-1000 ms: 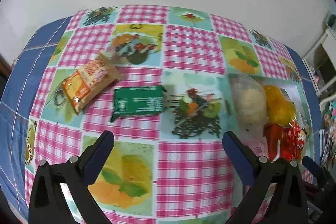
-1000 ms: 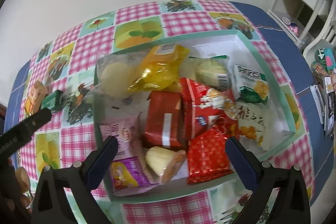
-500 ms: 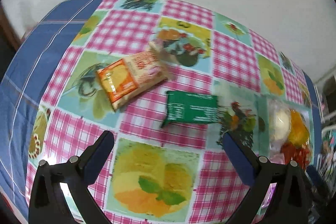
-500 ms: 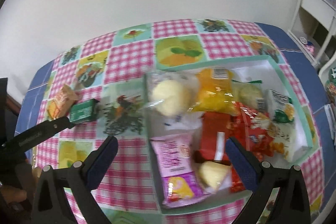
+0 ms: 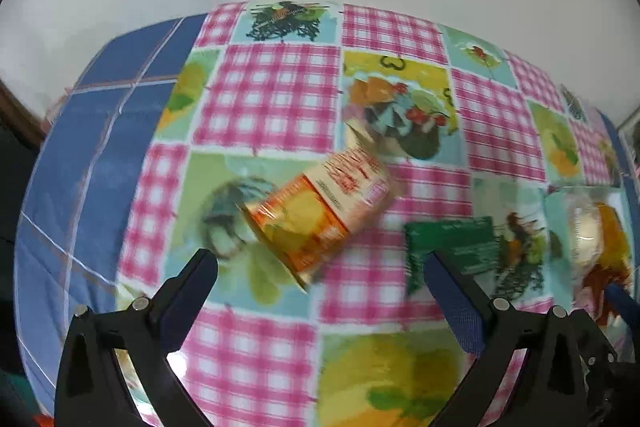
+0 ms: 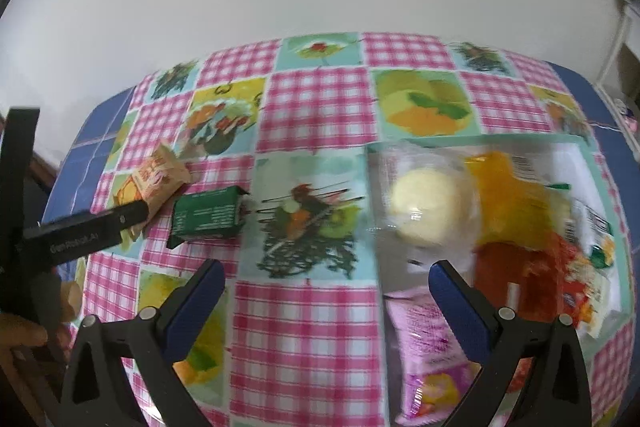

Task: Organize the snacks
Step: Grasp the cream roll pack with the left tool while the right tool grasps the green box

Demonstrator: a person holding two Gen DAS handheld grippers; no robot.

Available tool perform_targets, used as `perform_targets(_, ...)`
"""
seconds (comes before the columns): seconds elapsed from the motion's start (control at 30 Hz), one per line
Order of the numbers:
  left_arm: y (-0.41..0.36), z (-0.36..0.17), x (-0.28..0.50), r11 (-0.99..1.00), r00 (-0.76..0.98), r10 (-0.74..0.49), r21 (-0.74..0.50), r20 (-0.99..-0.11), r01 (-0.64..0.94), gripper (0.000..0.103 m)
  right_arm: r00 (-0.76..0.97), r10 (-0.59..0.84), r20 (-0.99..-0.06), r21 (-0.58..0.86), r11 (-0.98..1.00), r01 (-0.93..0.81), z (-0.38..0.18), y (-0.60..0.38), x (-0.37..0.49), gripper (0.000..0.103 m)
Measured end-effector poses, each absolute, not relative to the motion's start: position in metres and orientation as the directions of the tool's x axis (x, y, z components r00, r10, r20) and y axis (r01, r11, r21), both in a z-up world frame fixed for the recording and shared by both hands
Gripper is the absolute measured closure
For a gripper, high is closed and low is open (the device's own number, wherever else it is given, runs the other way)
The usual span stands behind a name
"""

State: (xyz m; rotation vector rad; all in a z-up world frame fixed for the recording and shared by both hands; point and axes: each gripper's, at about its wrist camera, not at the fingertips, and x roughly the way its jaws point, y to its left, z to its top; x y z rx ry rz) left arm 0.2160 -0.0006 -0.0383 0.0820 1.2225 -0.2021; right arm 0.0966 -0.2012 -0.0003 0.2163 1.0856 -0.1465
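Note:
An orange snack packet [image 5: 320,211] lies on the checked tablecloth, just ahead of my open, empty left gripper [image 5: 320,279]. A green packet [image 5: 452,243] lies to its right, beside the right finger. In the right wrist view the orange packet [image 6: 160,179] and the green packet [image 6: 208,215] lie at left, with the left gripper's finger over the orange one. My right gripper [image 6: 326,287] is open and empty above the cloth, at the left edge of a teal-rimmed tray [image 6: 480,139] holding several snacks.
The tray holds a round pale bun [image 6: 428,211], a yellow bag [image 6: 508,187], red packets [image 6: 532,279] and a pink packet [image 6: 424,331]. The blue table border [image 5: 80,187] and edge lie to the left. A white wall stands behind.
Both grippers have swung left. The left one has closed in on the orange packet, which now sits centred ahead. The right one has moved from over the tray to its left edge.

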Motion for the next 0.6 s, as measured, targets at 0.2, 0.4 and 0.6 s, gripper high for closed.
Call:
perform_targets(0.2,0.001,-0.047,0.234,0.969,0.305,-0.125,-0.049,-0.944,0.243,0.001,0.446,-0.011,-0.895,0.068,0.985,0.160,-0.010,-0.174,0.119,0.000)
perform_targets(0.4,0.001,-0.057,0.247,0.966,0.281,-0.126,-0.053,-0.951,0.252,0.001,0.429,0.037,-0.903,0.084,0.992,0.093,-0.024,-0.143,0.141,0.000)
perform_targets(0.6,0.004,-0.064,0.258,0.961,0.266,-0.140,-0.067,-0.954,0.267,0.001,0.407,0.056,-0.912,0.084,0.995,0.051,-0.041,-0.116,0.165,0.000)
